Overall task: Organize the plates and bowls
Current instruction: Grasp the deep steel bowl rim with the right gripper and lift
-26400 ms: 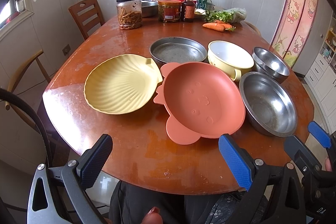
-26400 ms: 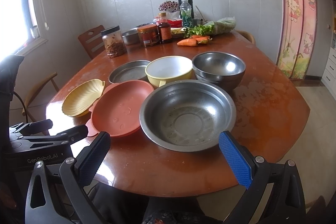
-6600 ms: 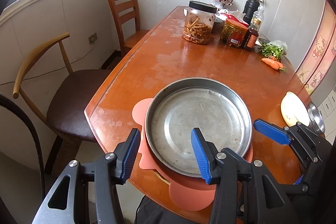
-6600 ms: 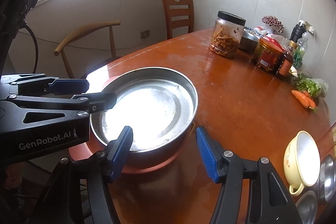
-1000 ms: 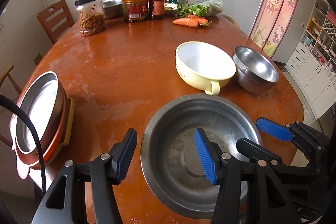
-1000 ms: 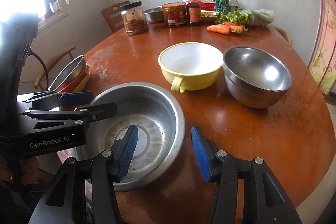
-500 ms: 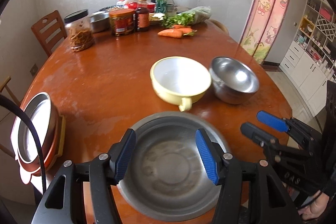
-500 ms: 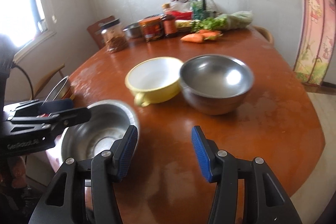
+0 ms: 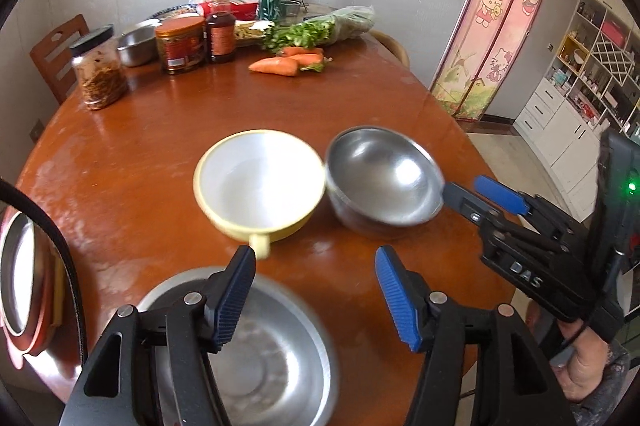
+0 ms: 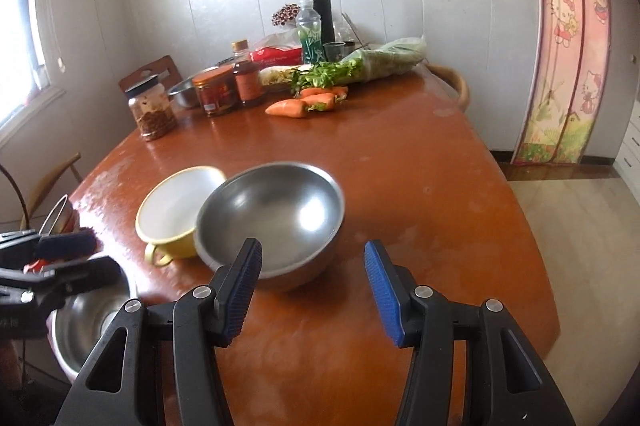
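Wide steel bowl (image 9: 256, 358) is sitting directly under the left claw (image 9: 314, 296), whose jaws are opening with nothing gripped, probably making it the nesting base. Deep steel bowl (image 10: 272, 222) is lying just ahead of the right claw (image 10: 312, 290), open and empty. Yellow bowl (image 9: 258, 186) is touching it, ahead-left, handle facing the claws, on the surface (image 9: 140, 146).

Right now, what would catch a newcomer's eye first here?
Two bowls side by side mid-table: a yellow bowl with a handle and a steel bowl at its right. Nearer, a wide steel basin sits under the left gripper, whose empty jaws are opening. Carrots and jars crowd the far end.
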`<move>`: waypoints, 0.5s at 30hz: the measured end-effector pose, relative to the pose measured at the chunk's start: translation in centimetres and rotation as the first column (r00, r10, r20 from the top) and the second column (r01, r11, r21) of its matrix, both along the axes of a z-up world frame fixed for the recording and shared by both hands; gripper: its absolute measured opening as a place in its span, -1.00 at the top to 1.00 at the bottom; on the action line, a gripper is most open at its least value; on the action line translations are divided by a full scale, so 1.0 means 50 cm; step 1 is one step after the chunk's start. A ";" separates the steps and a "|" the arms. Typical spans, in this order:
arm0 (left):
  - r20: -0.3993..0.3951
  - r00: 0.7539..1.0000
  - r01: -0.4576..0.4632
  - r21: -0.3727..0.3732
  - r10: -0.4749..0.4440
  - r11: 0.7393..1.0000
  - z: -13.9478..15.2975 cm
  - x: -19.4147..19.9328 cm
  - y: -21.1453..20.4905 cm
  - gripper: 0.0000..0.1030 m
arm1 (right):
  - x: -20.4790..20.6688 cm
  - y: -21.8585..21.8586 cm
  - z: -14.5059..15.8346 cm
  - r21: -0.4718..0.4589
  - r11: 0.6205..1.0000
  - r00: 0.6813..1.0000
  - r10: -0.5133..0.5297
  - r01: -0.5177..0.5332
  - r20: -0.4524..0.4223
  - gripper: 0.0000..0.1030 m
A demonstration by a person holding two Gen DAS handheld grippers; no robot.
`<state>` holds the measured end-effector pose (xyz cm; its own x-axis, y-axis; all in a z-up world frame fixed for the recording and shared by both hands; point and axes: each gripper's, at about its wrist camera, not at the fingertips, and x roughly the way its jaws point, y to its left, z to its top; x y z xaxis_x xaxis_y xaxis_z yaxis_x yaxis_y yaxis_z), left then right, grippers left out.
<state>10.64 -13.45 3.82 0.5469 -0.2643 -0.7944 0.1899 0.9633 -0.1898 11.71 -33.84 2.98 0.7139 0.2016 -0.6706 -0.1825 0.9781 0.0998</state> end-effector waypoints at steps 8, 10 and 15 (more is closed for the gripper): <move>-0.099 0.995 -0.003 -0.068 -0.003 0.998 -0.034 0.071 -0.044 -0.27 | 0.111 -0.011 -0.022 0.012 0.996 0.995 0.093 -0.093 -0.046 -0.07; -0.119 0.993 -0.004 -0.075 -0.005 0.997 -0.044 0.083 -0.049 -0.27 | 0.133 -0.007 -0.032 0.002 0.995 0.993 0.103 -0.103 -0.063 -0.04; -0.160 0.987 -0.016 -0.101 0.000 0.995 -0.069 0.106 -0.056 -0.27 | 0.162 -0.001 -0.054 0.005 0.991 0.986 0.136 -0.136 -0.097 0.19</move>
<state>15.94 -16.24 0.38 0.4179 -0.3446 -0.8406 0.1420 0.9387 -0.3142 19.79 -33.89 0.27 0.6117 0.2917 -0.7353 -0.3037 0.9449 0.1222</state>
